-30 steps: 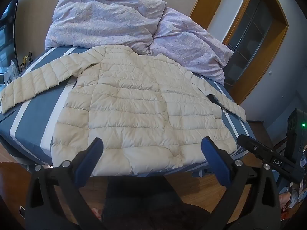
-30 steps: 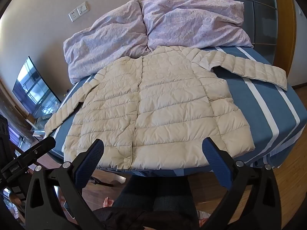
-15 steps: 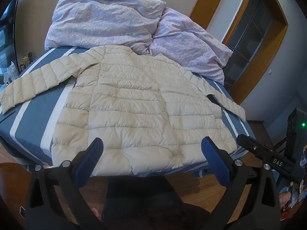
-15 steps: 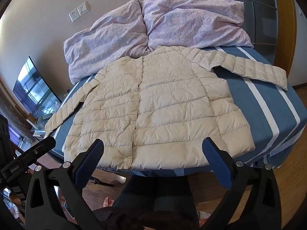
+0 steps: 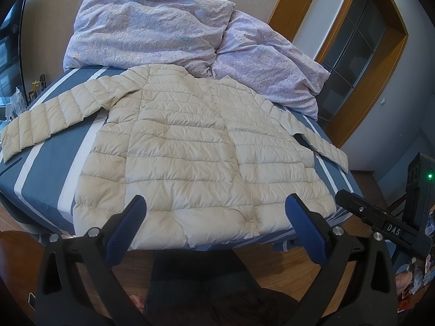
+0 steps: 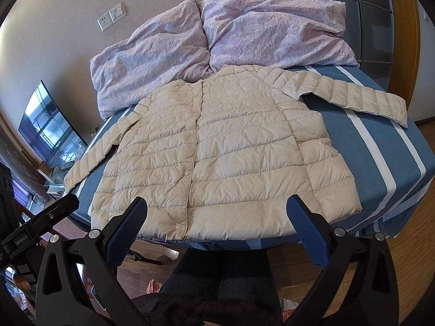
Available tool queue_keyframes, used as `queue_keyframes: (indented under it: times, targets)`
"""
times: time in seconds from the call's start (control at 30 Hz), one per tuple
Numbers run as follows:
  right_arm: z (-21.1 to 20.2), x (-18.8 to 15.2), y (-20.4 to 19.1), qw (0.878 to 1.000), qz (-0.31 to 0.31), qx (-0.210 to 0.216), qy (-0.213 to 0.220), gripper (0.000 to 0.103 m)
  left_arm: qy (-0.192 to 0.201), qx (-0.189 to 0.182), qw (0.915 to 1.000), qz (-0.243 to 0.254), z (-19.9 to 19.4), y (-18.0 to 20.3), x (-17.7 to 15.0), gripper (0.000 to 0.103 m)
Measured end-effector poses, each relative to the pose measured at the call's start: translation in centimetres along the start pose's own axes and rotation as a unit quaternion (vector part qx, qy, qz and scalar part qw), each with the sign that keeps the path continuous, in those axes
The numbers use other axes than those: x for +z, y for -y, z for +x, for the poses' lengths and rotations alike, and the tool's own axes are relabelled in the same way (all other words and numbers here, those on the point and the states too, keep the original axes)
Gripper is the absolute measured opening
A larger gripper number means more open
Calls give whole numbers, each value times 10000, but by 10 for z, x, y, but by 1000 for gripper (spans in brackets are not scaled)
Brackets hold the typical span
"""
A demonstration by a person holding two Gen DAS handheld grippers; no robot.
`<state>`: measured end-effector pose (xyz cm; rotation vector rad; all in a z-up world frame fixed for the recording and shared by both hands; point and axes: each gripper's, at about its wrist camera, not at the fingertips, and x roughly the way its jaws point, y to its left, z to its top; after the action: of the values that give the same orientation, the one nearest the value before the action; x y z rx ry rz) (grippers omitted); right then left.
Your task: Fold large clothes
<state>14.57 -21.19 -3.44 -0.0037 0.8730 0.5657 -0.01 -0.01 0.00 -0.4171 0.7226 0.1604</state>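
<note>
A cream quilted puffer jacket (image 5: 190,152) lies flat and front-up on the blue striped bed (image 5: 54,168), both sleeves spread out to the sides. It also shows in the right wrist view (image 6: 225,160), snapped shut down the middle. My left gripper (image 5: 214,217) is open and empty, held above the floor just in front of the jacket's hem. My right gripper (image 6: 217,217) is open and empty, also just short of the hem. Neither touches the jacket.
A rumpled lilac duvet (image 5: 168,32) is piled at the head of the bed (image 6: 402,168). A TV (image 6: 49,130) stands at the left. A wooden door frame (image 5: 361,62) is at the right. The person's legs (image 6: 223,277) and wood floor are below.
</note>
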Motion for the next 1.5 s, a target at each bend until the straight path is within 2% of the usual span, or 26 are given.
queue_keyframes:
  times: [1.5]
  targets:
    - [-1, 1, 2, 10000, 25, 7, -8, 102, 22, 6, 10000, 27, -4, 7, 5, 101]
